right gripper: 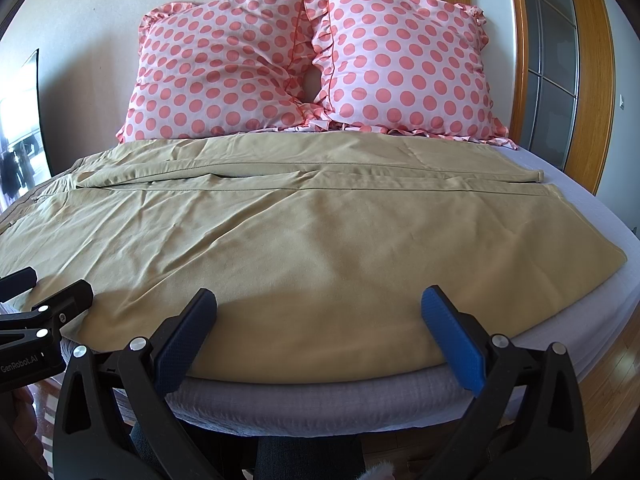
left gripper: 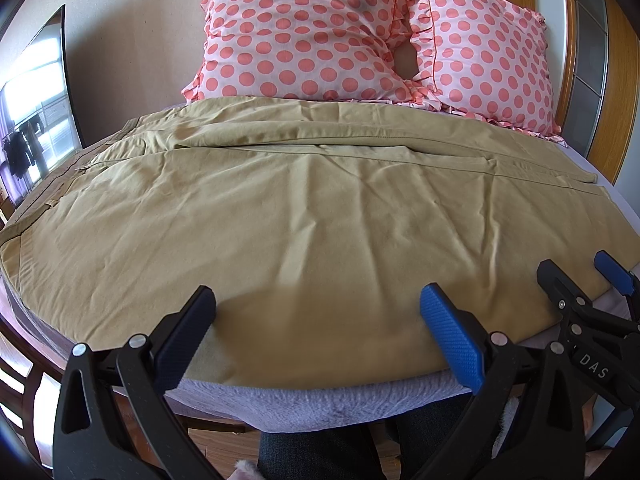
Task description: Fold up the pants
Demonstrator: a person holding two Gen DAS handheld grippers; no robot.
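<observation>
khaki pants spread flat, both grippers spread wide at the near hem side

the khaki pants (left gripper: 304, 216) lie unfolded across the lavender bed (left gripper: 320, 404), stretching out ahead of both sets of fingers, with the two legs side by side and a long seam running crosswise between them. the waistband sits far off to the left of the fingers, the leg cuffs off to the right.

the left gripper (left gripper: 318, 316) is released, its dark finger and blue finger spread wide apart, holding nothing; the near edge of the pants lies between and just under the fingertips. the right gripper (right gripper: 319, 316) is likewise released and empty, fingers spread over the same near edge, closer to the cuffs. in the left wrist view the right gripper shows just to the right of the blue finger; in the right wrist view the left gripper shows at the far left.

beyond the pants, past the fingertips, two pink polka-dot pillows (right gripper: 304, 64) lean against the wall.
</observation>
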